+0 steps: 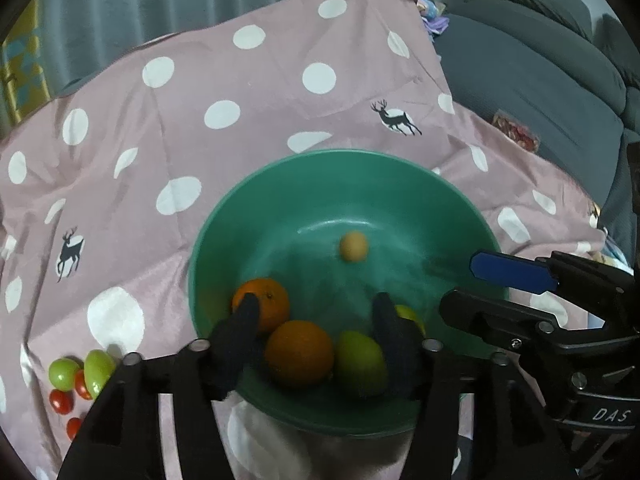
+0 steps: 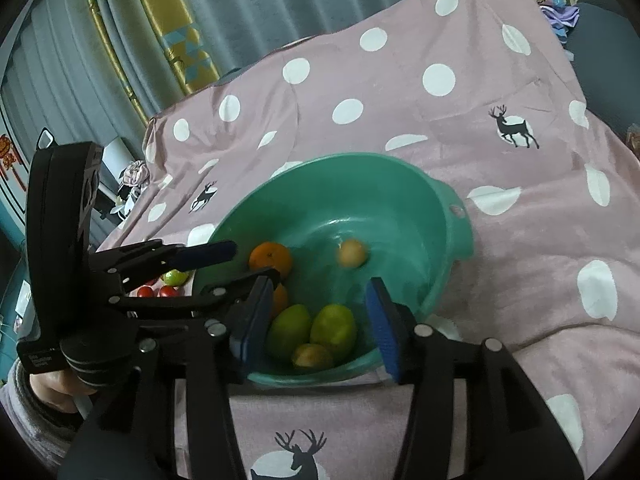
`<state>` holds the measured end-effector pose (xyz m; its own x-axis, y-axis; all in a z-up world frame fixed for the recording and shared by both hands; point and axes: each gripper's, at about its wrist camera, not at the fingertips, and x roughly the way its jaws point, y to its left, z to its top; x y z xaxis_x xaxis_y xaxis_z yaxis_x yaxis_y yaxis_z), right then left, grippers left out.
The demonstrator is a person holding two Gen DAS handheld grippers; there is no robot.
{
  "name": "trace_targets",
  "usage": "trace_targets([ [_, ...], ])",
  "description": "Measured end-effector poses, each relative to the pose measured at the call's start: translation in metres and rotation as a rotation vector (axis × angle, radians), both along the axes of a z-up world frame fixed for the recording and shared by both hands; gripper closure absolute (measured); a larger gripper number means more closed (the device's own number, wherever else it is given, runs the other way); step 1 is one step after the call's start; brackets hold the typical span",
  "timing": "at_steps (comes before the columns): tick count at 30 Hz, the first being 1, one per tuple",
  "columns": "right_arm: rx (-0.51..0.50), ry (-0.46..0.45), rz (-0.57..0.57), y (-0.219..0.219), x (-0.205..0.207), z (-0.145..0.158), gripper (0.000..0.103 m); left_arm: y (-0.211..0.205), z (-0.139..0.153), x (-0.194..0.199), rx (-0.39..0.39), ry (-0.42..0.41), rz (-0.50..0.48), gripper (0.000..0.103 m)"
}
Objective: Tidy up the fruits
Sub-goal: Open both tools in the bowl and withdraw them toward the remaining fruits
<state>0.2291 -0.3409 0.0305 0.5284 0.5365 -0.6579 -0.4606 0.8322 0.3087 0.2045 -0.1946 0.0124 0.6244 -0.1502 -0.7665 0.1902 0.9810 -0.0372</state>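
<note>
A green plastic bowl (image 1: 400,184) sits on a pink polka-dot cloth (image 1: 240,120). It holds two oranges (image 1: 298,354), green lemons (image 1: 360,362) and a small blurred yellow-tan fruit (image 1: 353,246) on the far side of the bowl floor. My left gripper (image 1: 316,310) is open and empty over the bowl's near edge. My right gripper (image 2: 320,300) is open and empty above the bowl (image 2: 452,240), with the lemons (image 2: 334,330), a small tan fruit (image 2: 312,356) and the blurred fruit (image 2: 352,253) ahead of it. The right gripper (image 1: 472,284) shows at the right of the left view.
Green fruits (image 1: 98,368) and red cherry tomatoes (image 1: 62,400) lie on the cloth left of the bowl. A grey sofa (image 1: 540,72) stands at the back right. Grey curtains (image 2: 280,0) hang behind. The left gripper (image 2: 236,260) reaches over the bowl's left rim.
</note>
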Motion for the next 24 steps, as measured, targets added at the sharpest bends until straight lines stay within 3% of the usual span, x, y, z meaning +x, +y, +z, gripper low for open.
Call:
trace_targets([
  [4, 0.003, -0.009, -0.012, -0.004, -0.004, 0.004, 0.051, 0.004, 0.008, -0.006, -0.01, -0.02, 0.015, 0.033],
  [6, 0.006, -0.012, -0.016, -0.005, -0.005, 0.006, 0.049, 0.007, 0.012, -0.009, -0.011, -0.028, 0.032, 0.02],
  [7, 0.008, -0.014, -0.02, -0.006, -0.007, 0.007, 0.047, 0.009, 0.014, -0.012, -0.016, -0.036, 0.04, 0.018],
  [12, 0.013, -0.032, -0.018, -0.006, -0.014, 0.015, 0.043, 0.02, 0.019, -0.026, -0.024, -0.043, 0.072, 0.017],
  [16, 0.018, -0.041, -0.009, -0.004, -0.022, 0.021, 0.033, 0.036, 0.017, -0.043, -0.008, -0.039, 0.121, 0.012],
  [24, 0.047, -0.056, 0.079, 0.012, -0.041, 0.031, 0.032, 0.086, 0.013, -0.086, -0.017, -0.021, 0.236, 0.012],
])
